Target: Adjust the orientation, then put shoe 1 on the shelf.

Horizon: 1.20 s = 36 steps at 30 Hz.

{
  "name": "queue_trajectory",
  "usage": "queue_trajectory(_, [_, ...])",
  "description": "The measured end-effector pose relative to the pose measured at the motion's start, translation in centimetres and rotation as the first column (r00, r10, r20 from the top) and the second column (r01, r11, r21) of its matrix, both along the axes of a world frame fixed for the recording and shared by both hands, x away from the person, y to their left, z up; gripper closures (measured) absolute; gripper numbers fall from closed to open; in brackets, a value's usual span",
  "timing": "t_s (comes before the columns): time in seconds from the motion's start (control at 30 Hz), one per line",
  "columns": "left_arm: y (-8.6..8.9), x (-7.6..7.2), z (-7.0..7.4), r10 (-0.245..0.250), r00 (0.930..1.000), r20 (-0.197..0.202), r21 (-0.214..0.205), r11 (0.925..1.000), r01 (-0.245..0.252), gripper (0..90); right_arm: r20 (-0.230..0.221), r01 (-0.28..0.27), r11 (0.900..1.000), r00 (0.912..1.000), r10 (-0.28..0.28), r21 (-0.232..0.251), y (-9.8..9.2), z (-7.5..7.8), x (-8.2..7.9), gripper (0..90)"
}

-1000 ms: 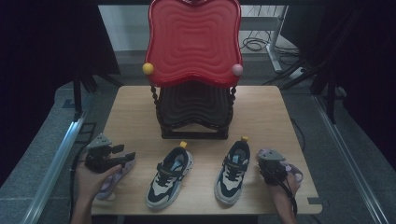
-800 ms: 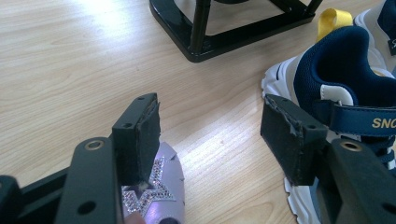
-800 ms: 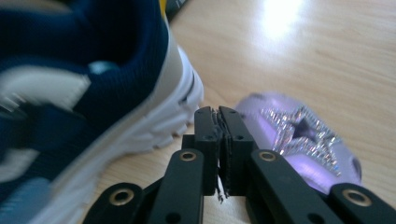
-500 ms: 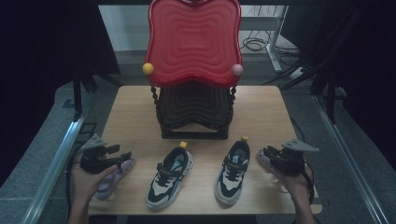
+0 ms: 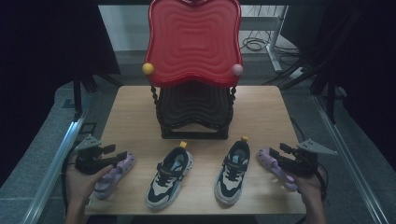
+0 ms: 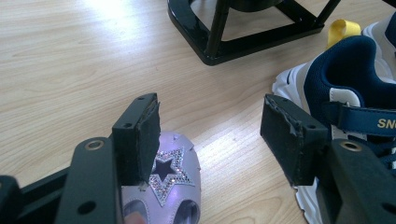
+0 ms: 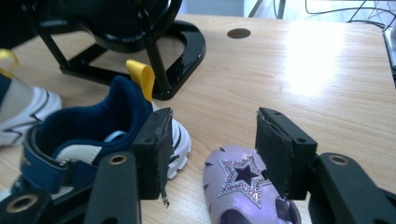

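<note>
Two grippers hover with jaws parted. The right gripper (image 5: 280,154), just opened, hangs above a purple sandal (image 7: 247,191). The left gripper (image 5: 116,151), wide, tops its twin (image 6: 170,182).

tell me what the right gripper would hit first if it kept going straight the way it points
Probably the toe of the purple star-decorated sandal just below the open right gripper; beyond it lies bare wooden table, though depth is hard to judge.
</note>
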State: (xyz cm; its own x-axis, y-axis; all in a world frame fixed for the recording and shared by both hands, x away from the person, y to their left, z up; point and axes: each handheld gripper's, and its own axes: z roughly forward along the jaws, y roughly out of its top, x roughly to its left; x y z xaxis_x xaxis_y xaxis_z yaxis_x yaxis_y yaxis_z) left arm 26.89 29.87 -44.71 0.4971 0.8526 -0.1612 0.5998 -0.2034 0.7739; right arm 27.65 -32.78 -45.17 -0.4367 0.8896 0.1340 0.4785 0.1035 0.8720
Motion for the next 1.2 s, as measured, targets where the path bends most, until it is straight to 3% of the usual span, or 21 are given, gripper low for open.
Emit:
queue_trajectory(0.2, [0.2,-0.2,-0.2,-0.002,1.0,-0.01,-0.002,1.0,0.002,38.4,0.007,0.02,0.9998,0.9998,-0.02,-0.001,-0.3,0.0,-0.6,44.8])
queue_trajectory(0.33, [0.6,-0.9,0.2,-0.022,0.9998,-0.003,-0.036,0.9991,0.022,38.2,-0.001,0.031,0.9995,0.9995,-0.031,0.002,-0.7,-0.2,-0.9,43.8])
queue_trajectory(0.4, [0.8,-1.1,0.3,-0.027,0.9996,-0.002,-0.035,0.999,0.027,38.2,-0.006,0.028,0.9996,0.9996,-0.028,0.002,-0.8,-0.3,-1.0,43.8])
queue_trajectory(0.6, [2.4,-3.3,-0.3,-0.012,0.9999,-0.006,-0.033,0.9994,0.011,40.0,-0.017,0.038,0.9993,0.9991,-0.038,0.0,-0.8,-0.7,-1.3,43.6])
queue_trajectory(0.7, [3.6,-5.0,-1.1,-0.012,0.9996,-0.027,-0.043,0.999,0.011,41.3,-0.018,0.039,0.9992,0.9991,-0.039,-0.007,-0.6,-0.7,-1.4,43.5])
queue_trajectory(0.8, [3.9,-5.7,-1.7,-0.027,0.9986,-0.045,-0.044,0.9987,0.025,42.0,-0.019,0.048,0.9988,0.9987,-0.048,-0.003,-0.5,-0.7,-1.4,43.3])
queue_trajectory(0.97, [3.8,-6.7,-3.5,-0.036,0.9944,-0.099,-0.002,0.9993,0.036,42.9,-0.026,0.056,0.9984,0.9981,-0.056,0.007,-0.4,-0.8,-1.4,43.2])
queue_trajectory(1.2, [3.1,-6.0,-4.4,-0.025,0.9915,-0.128,0.065,0.9973,0.033,45.9,-0.028,0.084,0.9963,0.9961,-0.083,0.018,-1.1,-1.0,-1.9,43.3])
